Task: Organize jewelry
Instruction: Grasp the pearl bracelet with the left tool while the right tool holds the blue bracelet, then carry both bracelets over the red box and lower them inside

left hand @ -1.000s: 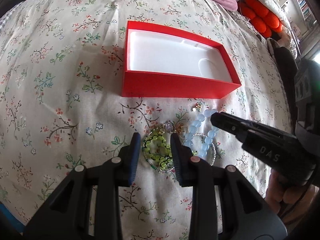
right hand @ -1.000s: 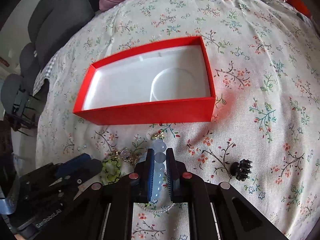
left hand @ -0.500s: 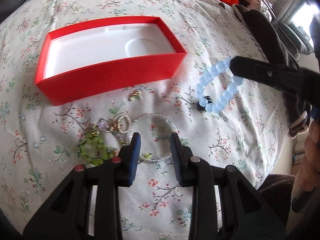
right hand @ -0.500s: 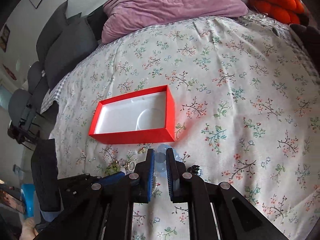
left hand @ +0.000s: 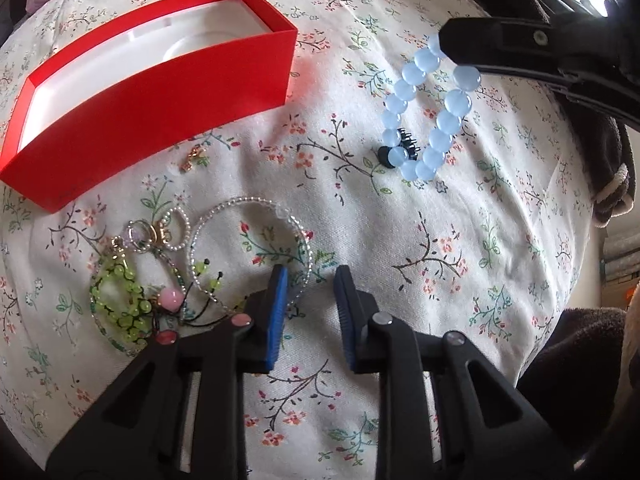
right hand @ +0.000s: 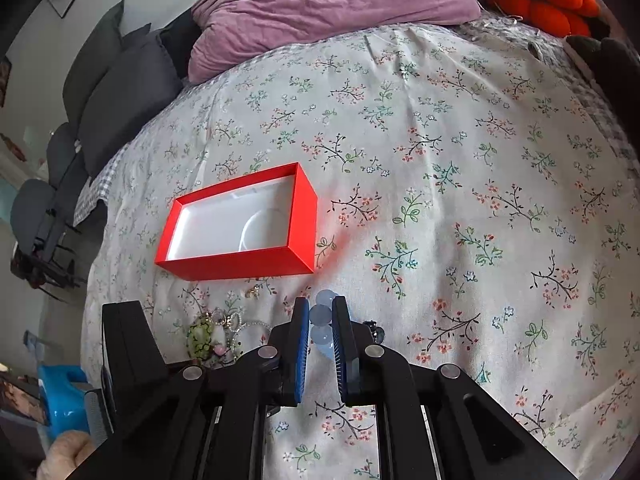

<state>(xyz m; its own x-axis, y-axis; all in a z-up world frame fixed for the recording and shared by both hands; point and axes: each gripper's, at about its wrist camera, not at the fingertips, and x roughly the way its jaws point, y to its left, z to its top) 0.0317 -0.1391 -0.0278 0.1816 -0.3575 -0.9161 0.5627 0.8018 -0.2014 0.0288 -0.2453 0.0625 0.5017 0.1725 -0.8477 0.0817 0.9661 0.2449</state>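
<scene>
Left wrist view: your right gripper (left hand: pixel 448 40) at 1 o'clock is clamped on the blue bead bracelet (left hand: pixel 424 112), dangling above the bed (left hand: pixel 460 280). Your left gripper (left hand: pixel 310 280) has just been closing, nothing between its fingers. Red box (left hand: pixel 152 92) at 10 o'clock is empty, so the clear bead bracelet (left hand: pixel 248 240) and green beads (left hand: pixel 116 296) are all left.

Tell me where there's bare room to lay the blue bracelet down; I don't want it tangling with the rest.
The red box is empty inside, and the floral bedspread to its right is bare. It is crowded in front of the box: green bead piece, clear bead loop, small gold charm, black clip.
</scene>
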